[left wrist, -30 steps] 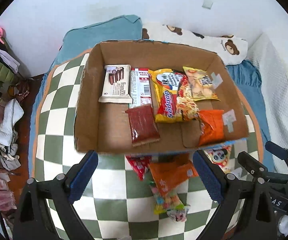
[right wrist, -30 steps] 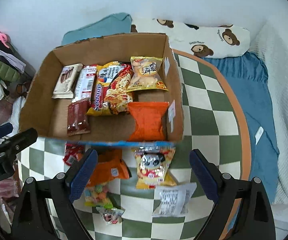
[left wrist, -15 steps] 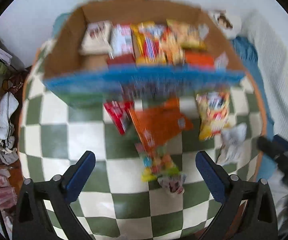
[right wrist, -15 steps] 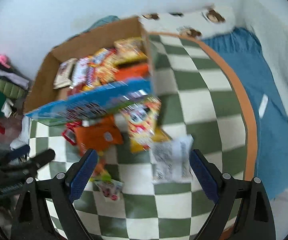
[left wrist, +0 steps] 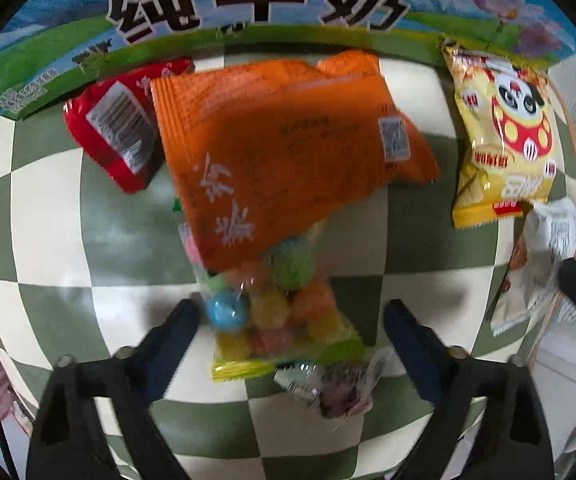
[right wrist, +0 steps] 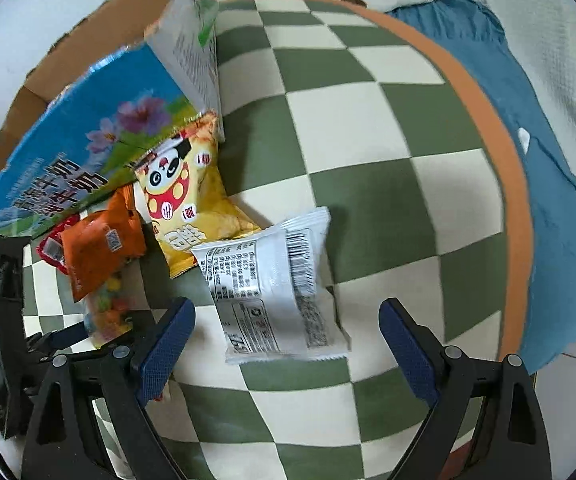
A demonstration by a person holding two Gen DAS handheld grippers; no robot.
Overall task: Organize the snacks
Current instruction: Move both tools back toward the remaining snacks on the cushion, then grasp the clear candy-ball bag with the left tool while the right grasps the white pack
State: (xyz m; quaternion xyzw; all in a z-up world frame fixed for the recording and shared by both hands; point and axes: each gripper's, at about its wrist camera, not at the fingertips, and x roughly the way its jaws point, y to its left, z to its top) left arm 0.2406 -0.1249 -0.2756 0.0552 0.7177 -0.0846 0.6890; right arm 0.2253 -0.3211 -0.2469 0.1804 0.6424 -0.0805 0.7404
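Left-wrist view: left gripper (left wrist: 290, 322), fingers closing in but not yet pressing, straddles a candy bag (left wrist: 275, 312) on the checkered worktop (left wrist: 47, 240), partly under an orange packet (left wrist: 279, 140). Right-wrist view: right gripper (right wrist: 288, 320), fingers wide apart, straddles a white packet (right wrist: 275, 284) touching a panda packet (right wrist: 187, 196) by the carton (right wrist: 79, 152).

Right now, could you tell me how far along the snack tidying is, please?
Done: unclear; the box interior is hidden. In hand: nothing gripped yet; the left gripper has just been closing its jaws around the candy bag, and the right gripper stands open over the white packet. Left: those two plus the orange packet, red packet, panda packet and small clear wrapper, all outside the box.
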